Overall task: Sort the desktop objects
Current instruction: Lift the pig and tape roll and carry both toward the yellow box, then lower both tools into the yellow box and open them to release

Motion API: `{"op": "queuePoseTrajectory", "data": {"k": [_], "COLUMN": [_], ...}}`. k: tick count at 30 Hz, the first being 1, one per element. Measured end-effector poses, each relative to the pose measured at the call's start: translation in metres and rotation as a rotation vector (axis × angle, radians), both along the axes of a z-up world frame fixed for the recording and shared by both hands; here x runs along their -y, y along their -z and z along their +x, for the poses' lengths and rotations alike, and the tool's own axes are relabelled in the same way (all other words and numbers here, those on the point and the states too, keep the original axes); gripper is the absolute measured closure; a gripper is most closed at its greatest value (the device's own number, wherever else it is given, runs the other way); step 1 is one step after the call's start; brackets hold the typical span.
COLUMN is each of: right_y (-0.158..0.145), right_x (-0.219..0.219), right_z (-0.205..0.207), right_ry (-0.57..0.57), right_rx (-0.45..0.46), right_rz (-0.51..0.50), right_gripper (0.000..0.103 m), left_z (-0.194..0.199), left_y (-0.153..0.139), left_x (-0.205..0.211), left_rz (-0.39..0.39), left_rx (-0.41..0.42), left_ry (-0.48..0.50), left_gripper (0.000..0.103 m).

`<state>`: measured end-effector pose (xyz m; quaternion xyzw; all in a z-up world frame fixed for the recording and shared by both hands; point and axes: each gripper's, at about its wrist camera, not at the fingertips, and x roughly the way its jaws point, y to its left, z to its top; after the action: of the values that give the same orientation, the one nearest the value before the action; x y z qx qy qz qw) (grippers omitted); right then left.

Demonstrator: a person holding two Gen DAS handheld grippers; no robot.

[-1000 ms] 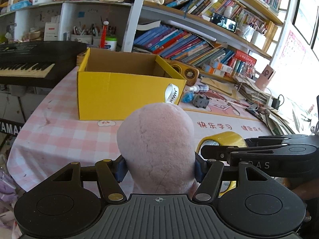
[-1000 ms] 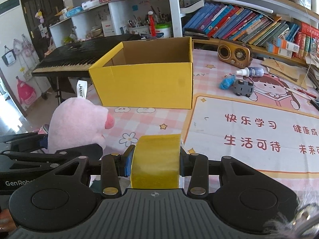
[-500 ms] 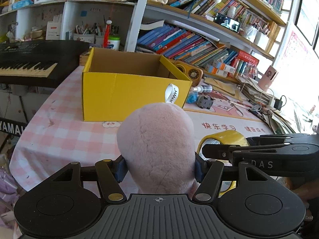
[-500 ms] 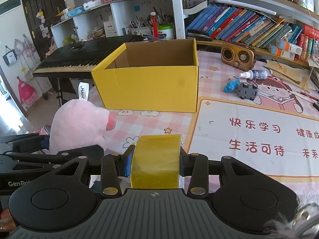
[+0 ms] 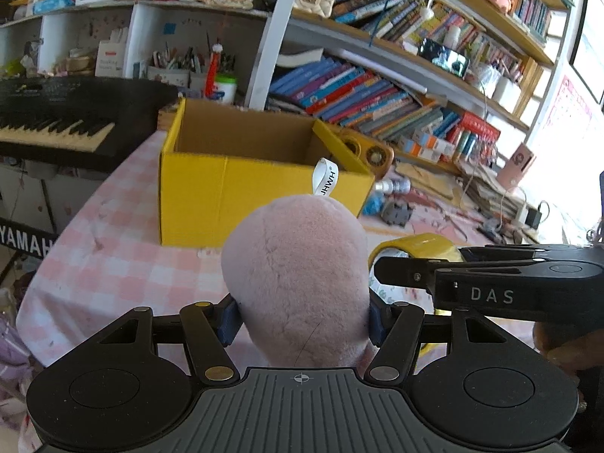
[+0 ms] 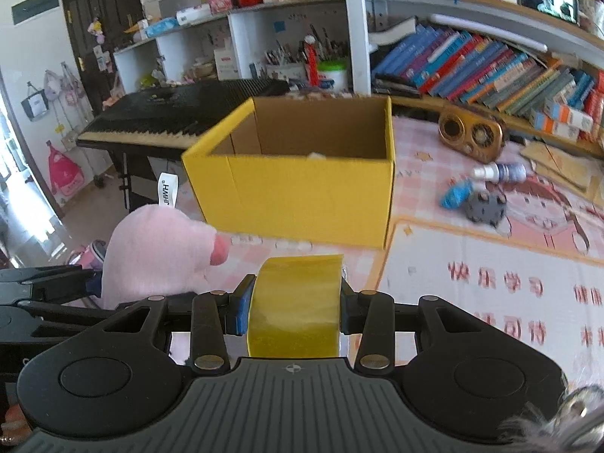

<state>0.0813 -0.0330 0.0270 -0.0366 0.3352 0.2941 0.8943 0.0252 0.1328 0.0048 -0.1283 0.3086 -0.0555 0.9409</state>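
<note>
A pink plush toy with a white tag fills the left wrist view, and my left gripper is shut on it, blue pads pressing both sides. From the right wrist view the same plush toy shows at lower left. My right gripper is shut on a yellow tape roll, which peeks out as the tape roll beside the plush. An open yellow cardboard box stands ahead on the table, and this box lies beyond the plush. Both held things hang above the checked cloth, short of the box.
A black keyboard stands left of the table. Right of the box lie a brown radio, a spray bottle, a blue wrapper and a dark toy on a printed mat. Bookshelves rise behind.
Both views have drawn closer to the yellow box, which now looks larger. The right gripper has risen a little with the tape roll. Both grips are unchanged.
</note>
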Motion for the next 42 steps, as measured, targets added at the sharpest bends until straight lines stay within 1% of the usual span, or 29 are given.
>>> {"op": "queuePoseTrajectory", "data": {"k": [8, 11, 15, 19, 22, 24, 28, 31, 34, 37, 42], "right_y": [-0.042, -0.057, -0.071, -0.075, -0.067, -0.059, -0.040, -0.023, -0.007, 0.003, 0.018], "right_x": [-0.008, -0.013, -0.021, -0.032, -0.042, -0.049, -0.062, -0.069, -0.076, -0.083, -0.097], "right_z": [0.047, 0.070, 0.102, 0.130, 0.151, 0.164, 0.196, 0.214, 0.230, 0.242, 0.259], "right_ry": [-0.056, -0.077, -0.106, -0.129, -0.154, -0.165, -0.185, -0.197, -0.205, -0.212, -0.245], "right_rx": [0.109, 0.131, 0.152, 0.187, 0.203, 0.193, 0.123, 0.078, 0.028, -0.006, -0.032], "right_rz": [0.072, 0.105, 0.137, 0.134, 0.102, 0.081, 0.040, -0.005, -0.039, -0.073, -0.150], "right_gripper": [0.064, 0.064, 0.064, 0.064, 0.064, 0.064, 0.064, 0.064, 0.064, 0.064, 0.064], "left_z": [0.035, 0.052, 0.079, 0.107, 0.129, 0.144, 0.169, 0.184, 0.198, 0.211, 0.225], "left_y": [-0.033, -0.042, -0.052, -0.054, -0.051, -0.044, -0.025, -0.016, -0.010, 0.000, 0.013], "left_x": [-0.001, -0.003, -0.008, -0.018, -0.022, -0.022, -0.023, -0.024, -0.021, -0.021, -0.018], "left_rz": [0.032, 0.047, 0.072, 0.093, 0.122, 0.152, 0.186, 0.173, 0.206, 0.220, 0.241], "left_rx": [0.099, 0.128, 0.163, 0.172, 0.151, 0.123, 0.046, 0.011, -0.022, -0.065, -0.129], "left_ry": [-0.025, -0.044, -0.085, -0.143, -0.165, -0.168, -0.163, -0.154, -0.137, -0.130, -0.106], "left_gripper": [0.040, 0.040, 0.040, 0.040, 0.040, 0.040, 0.040, 0.040, 0.040, 0.040, 0.040]}}
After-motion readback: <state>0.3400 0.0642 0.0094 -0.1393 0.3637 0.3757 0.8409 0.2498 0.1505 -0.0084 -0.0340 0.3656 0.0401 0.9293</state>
